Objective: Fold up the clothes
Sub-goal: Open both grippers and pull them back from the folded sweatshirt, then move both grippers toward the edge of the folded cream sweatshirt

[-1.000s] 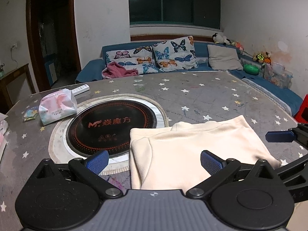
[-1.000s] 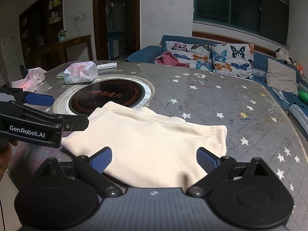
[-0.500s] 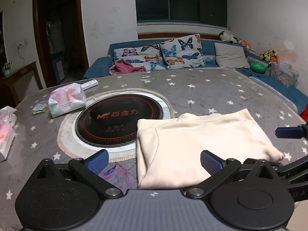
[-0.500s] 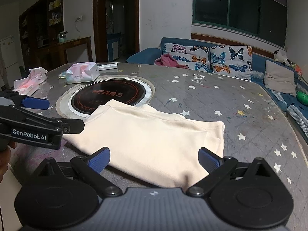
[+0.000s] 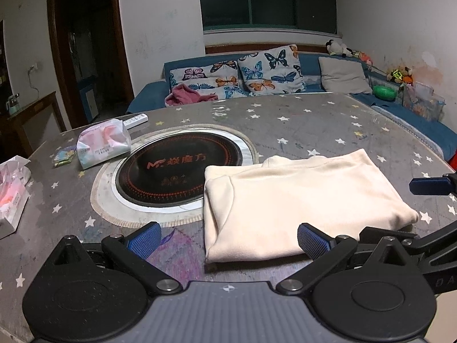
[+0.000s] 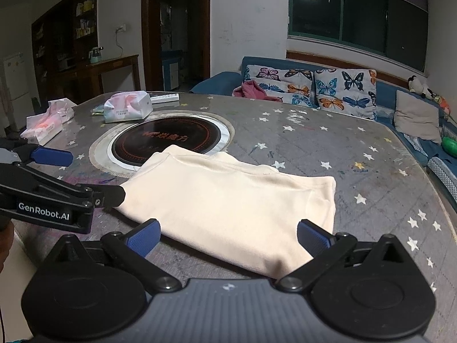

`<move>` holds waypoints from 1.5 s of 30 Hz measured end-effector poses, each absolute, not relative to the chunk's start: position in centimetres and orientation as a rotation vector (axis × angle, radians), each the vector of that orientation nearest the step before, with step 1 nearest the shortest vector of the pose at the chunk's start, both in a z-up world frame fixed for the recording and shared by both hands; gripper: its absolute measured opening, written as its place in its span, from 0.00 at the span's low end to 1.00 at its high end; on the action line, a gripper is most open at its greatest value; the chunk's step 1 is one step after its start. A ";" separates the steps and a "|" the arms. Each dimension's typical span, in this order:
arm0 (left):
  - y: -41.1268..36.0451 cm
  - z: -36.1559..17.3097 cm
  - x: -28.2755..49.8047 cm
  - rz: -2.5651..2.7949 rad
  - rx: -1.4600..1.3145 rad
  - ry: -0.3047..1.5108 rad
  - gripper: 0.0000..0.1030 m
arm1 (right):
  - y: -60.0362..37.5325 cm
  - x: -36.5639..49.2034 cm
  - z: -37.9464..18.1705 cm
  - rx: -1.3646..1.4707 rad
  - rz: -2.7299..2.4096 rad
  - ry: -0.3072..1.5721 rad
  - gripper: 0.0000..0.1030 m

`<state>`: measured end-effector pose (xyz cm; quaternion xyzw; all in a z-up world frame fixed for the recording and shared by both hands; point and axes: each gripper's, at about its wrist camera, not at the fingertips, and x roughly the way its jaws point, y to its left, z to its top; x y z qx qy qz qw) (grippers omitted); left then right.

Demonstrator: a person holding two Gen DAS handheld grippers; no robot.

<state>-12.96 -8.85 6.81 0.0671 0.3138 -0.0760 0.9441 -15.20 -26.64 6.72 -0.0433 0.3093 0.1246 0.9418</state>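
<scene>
A cream garment (image 5: 294, 197) lies folded into a flat rectangle on the grey star-patterned table (image 5: 314, 125), partly over the rim of a black round hotplate (image 5: 177, 168). It also shows in the right wrist view (image 6: 228, 200). My left gripper (image 5: 228, 241) is open and empty, just in front of the garment's near left corner. My right gripper (image 6: 228, 238) is open and empty at the garment's near edge. Each gripper shows at the edge of the other's view.
A pink tissue pack (image 5: 104, 143), a remote (image 5: 137, 120) and a second tissue pack (image 5: 11, 191) lie on the table's left side. A blue sofa with butterfly cushions (image 5: 257, 74) and a pink cloth (image 5: 185, 94) stands behind the table.
Both grippers have drawn back and up from the folded garment, which now shows whole. The garment has not moved.
</scene>
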 end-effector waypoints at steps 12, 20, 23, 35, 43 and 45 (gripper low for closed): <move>-8.3 6.8 -12.3 -0.147 0.119 0.660 1.00 | -26.6 -14.5 6.5 -0.082 0.258 0.649 1.00; -8.5 7.0 -11.9 -0.144 0.116 0.662 1.00 | -26.5 -13.9 6.3 -0.079 0.266 0.658 1.00; -8.4 7.0 -11.7 -0.145 0.112 0.663 1.00 | -26.4 -13.7 6.2 -0.084 0.267 0.662 1.00; -8.0 7.1 -10.5 -0.134 0.096 0.670 1.00 | -25.7 -13.1 6.5 -0.097 0.291 0.665 1.00; -7.6 7.0 -9.9 -0.125 0.090 0.676 1.00 | -24.8 -12.7 6.4 -0.113 0.315 0.671 1.00; -7.4 7.0 -9.7 -0.124 0.087 0.676 1.00 | -24.6 -12.6 6.5 -0.117 0.319 0.671 1.00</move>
